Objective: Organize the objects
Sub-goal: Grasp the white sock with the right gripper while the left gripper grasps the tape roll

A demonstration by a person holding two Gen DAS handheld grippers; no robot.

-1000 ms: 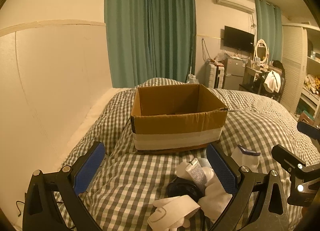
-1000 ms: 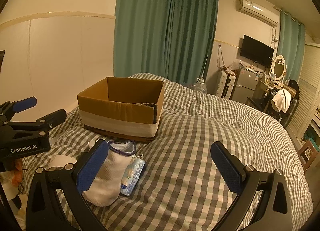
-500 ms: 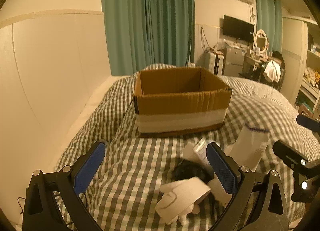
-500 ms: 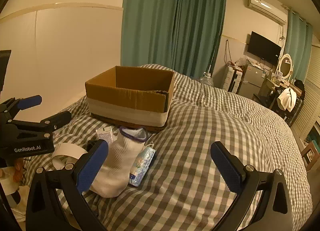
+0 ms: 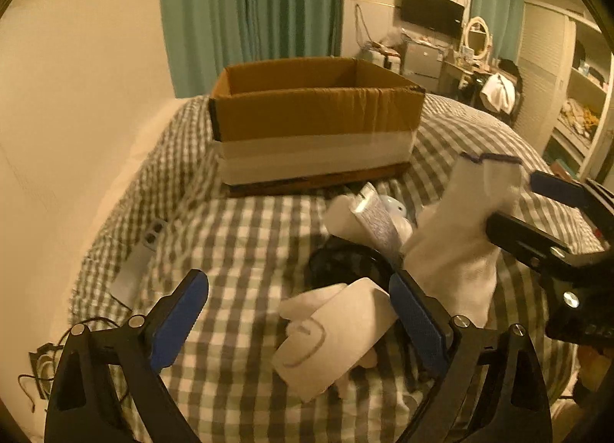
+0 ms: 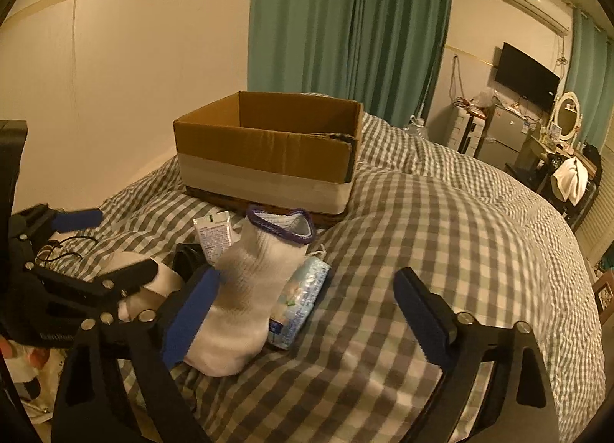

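An open cardboard box [image 5: 314, 132] [image 6: 268, 159] stands on the checked bed. In front of it lies a small pile: a white sock with a purple cuff [image 6: 249, 289] [image 5: 460, 236], a tube [image 6: 213, 234] [image 5: 374, 220], a tissue pack [image 6: 303, 297], a black round thing [image 5: 345, 262] and a folded white paper [image 5: 334, 331]. My left gripper [image 5: 303, 320] is open and empty, low over the paper. My right gripper [image 6: 307, 308] is open, its left finger beside the sock.
The checked duvet [image 6: 441, 251] stretches to the right. A cream wall [image 5: 76, 97] runs along the left and teal curtains [image 6: 345, 21] hang behind. A power strip [image 5: 142, 255] lies at the bed's left edge. Furniture stands far right.
Both grippers have moved forward and down towards the pile and the box. The sock now stands nearer to my right gripper's left finger. Both jaws stay open.
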